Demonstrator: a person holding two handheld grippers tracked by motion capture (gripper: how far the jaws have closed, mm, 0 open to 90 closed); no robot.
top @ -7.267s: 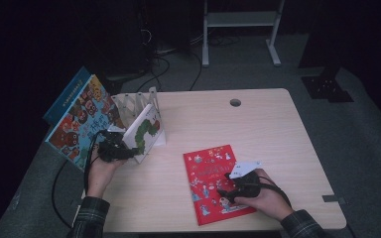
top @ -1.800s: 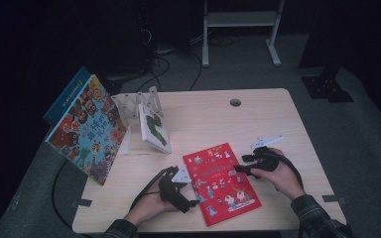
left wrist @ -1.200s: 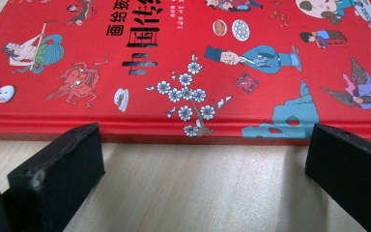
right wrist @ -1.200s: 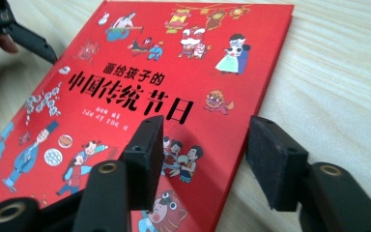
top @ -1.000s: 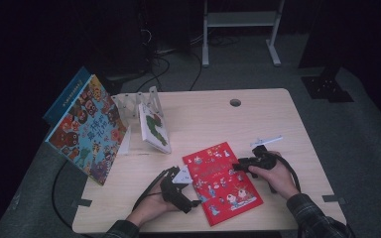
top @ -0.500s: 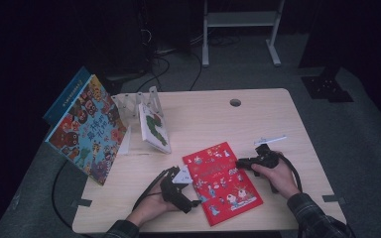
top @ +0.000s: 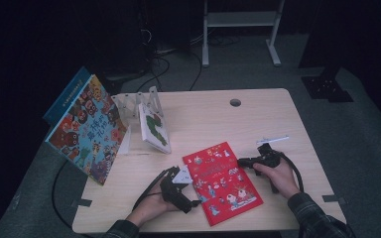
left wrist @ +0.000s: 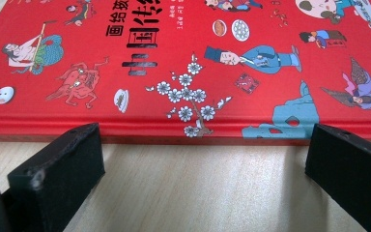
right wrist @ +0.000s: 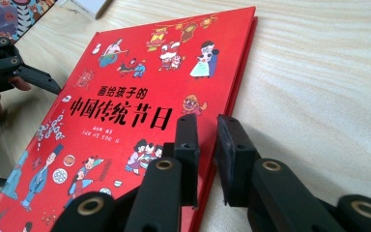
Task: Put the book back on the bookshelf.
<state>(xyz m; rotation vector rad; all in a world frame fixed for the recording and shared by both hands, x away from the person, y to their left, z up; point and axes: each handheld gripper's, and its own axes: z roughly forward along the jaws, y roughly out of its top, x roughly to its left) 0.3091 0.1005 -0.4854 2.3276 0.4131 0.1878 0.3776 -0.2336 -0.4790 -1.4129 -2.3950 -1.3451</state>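
We are holding the left claw (top: 181, 191) low on the table (top: 218, 119), its jaws spread wide and empty, aimed square at the long bound edge of the red book (top: 222, 181); in the left gripper view that edge (left wrist: 183, 130) is running just beyond both jaw tips, not yet between them. We are bringing the right claw (top: 252, 161) in at the opposite long edge of the red book, jaws drawn nearly together with a narrow gap, gripping nothing; in the right gripper view the claw (right wrist: 207, 145) is sitting just over that edge, one jaw above the cover, the other above bare wood.

The red book is lying flat on the near part of the table. Beyond its far left corner a smaller book (top: 154, 128) is leaning in a white rack (top: 136, 101), and past that a large picture book (top: 87, 129) is tilting off the table's side.

We judge we are squaring up to lift the red book. Next, one claw needs to get a jaw under the cover edge while the other steadies the opposite side.
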